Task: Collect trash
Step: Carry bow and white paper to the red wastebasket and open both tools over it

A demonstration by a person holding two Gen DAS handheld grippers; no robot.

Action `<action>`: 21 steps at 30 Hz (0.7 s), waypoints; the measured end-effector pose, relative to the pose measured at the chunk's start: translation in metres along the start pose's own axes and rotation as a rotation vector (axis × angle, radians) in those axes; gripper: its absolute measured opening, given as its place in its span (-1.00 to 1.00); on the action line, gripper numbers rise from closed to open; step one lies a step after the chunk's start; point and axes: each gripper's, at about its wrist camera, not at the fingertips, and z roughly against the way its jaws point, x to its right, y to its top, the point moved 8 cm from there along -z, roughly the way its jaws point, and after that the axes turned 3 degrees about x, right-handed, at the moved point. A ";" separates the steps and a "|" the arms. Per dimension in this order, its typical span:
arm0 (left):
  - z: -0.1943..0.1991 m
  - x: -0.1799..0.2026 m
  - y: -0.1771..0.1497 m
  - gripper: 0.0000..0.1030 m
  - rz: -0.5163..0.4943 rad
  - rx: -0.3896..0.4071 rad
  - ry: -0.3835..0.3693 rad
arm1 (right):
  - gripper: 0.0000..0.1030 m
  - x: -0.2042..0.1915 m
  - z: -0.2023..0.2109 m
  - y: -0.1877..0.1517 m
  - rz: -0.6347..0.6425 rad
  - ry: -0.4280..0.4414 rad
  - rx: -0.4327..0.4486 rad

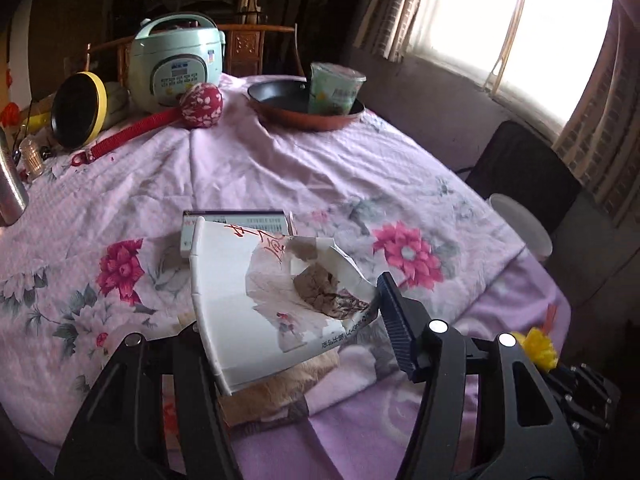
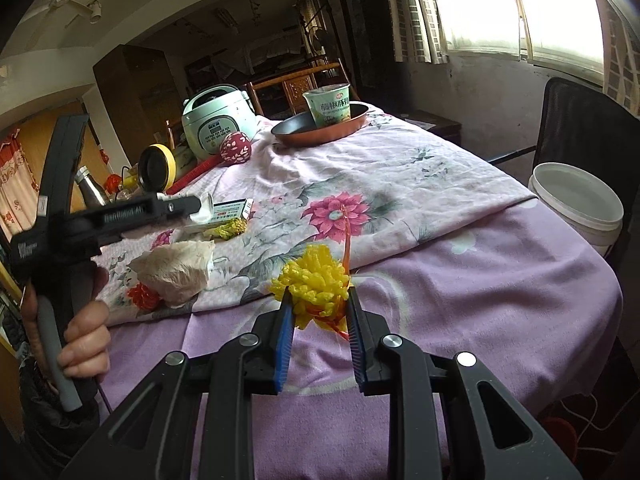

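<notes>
A crushed white paper cup with red lettering sits between the fingers of my left gripper. The blue-padded right finger meets its torn rim, and the cup hides the left fingertip. From the right wrist view the left gripper reaches in from the left, held by a hand. My right gripper is shut on a yellow crinkled wrapper with a red strip, above the purple cloth. A crumpled tissue, a small box and another yellow scrap lie on the floral tablecloth.
A white bucket stands beside the table's right edge, in front of a black chair. At the far end are a pan holding a noodle cup, a rice cooker, a red massage hammer and a steel bottle.
</notes>
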 end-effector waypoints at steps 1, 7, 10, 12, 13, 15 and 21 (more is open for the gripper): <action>-0.002 0.001 -0.005 0.14 -0.006 -0.011 0.006 | -0.52 0.001 0.000 -0.001 -0.001 0.002 -0.002; -0.020 0.001 -0.021 0.21 -0.035 -0.084 0.040 | -0.52 0.002 0.007 -0.003 -0.005 0.012 0.004; -0.028 -0.005 -0.025 0.22 -0.027 -0.113 0.064 | -0.52 0.005 0.010 -0.003 -0.016 0.017 0.009; -0.028 -0.007 -0.026 0.12 -0.029 -0.108 0.075 | -0.52 0.008 0.011 -0.003 -0.028 0.021 0.010; -0.026 -0.007 -0.025 0.12 -0.030 -0.095 0.079 | -0.52 0.009 0.012 -0.003 -0.033 0.024 0.011; -0.016 -0.004 -0.020 0.10 -0.035 -0.054 0.076 | -0.52 0.011 0.016 -0.003 -0.040 0.027 0.019; 0.031 0.051 -0.015 0.10 -0.112 0.046 -0.014 | -0.52 0.031 0.041 0.005 -0.060 0.005 0.074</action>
